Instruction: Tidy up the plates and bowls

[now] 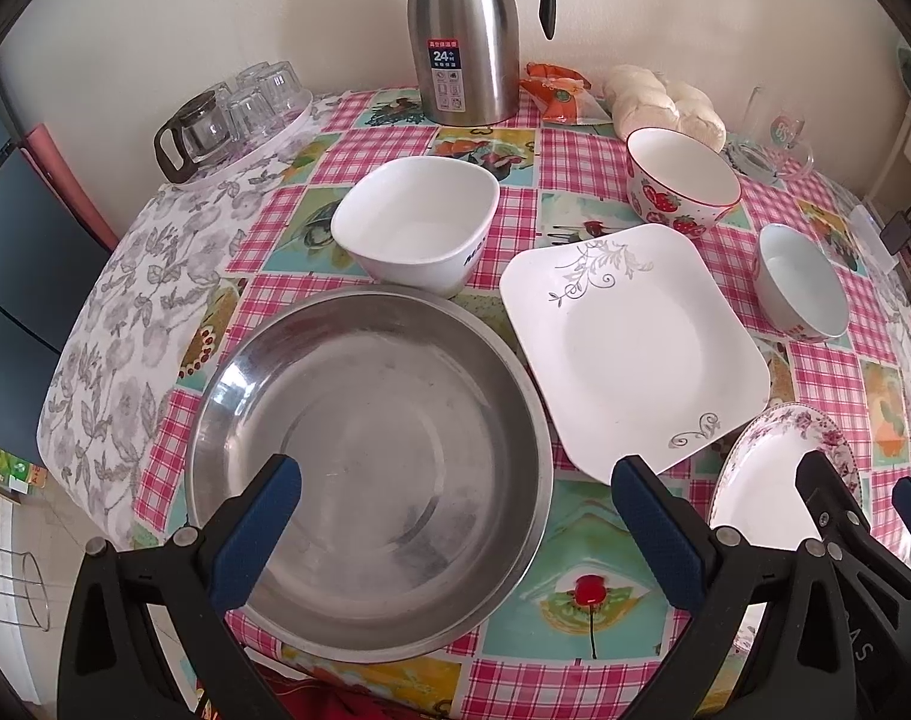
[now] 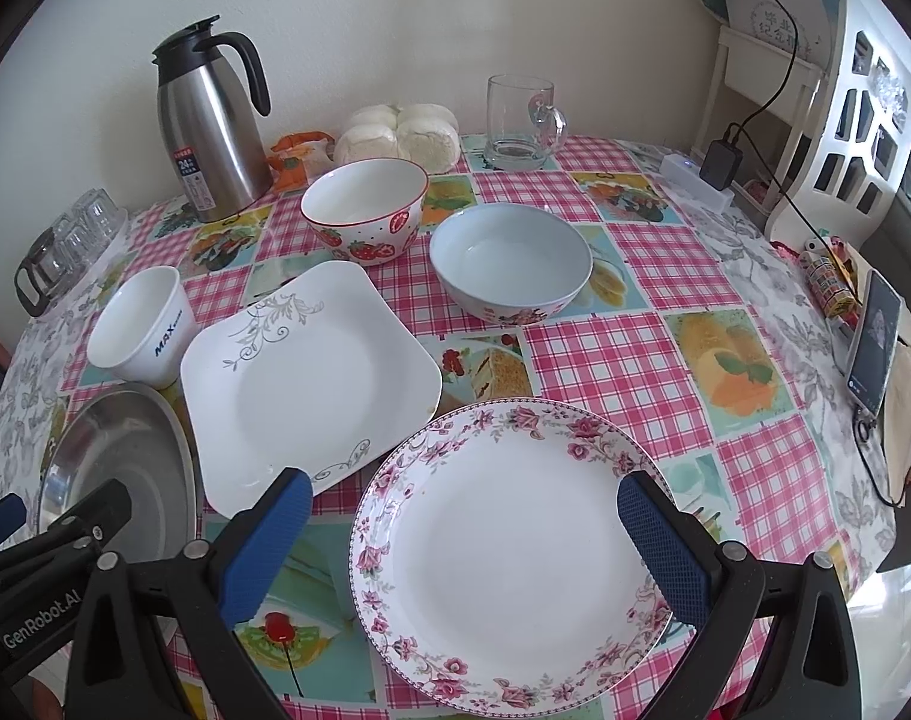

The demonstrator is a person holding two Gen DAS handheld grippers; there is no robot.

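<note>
A steel basin (image 1: 365, 468) sits at the near left, with my open, empty left gripper (image 1: 455, 528) hovering over its near rim. Behind it stands a white square bowl (image 1: 416, 222). A white square plate (image 1: 629, 342) lies in the middle. A round floral plate (image 2: 503, 546) lies near right, under my open, empty right gripper (image 2: 467, 540). A strawberry bowl (image 2: 365, 210) and a pale blue bowl (image 2: 509, 258) stand further back. In the right wrist view the basin (image 2: 119, 456), square bowl (image 2: 137, 324) and square plate (image 2: 305, 372) show at the left.
A steel thermos jug (image 1: 464, 36), a tray of glasses (image 1: 233, 120), steamed buns (image 2: 401, 132), an orange packet (image 2: 293, 156) and a glass mug (image 2: 518, 120) stand along the wall. A phone (image 2: 875, 342), cables and a charger (image 2: 719, 162) lie at the table's right edge.
</note>
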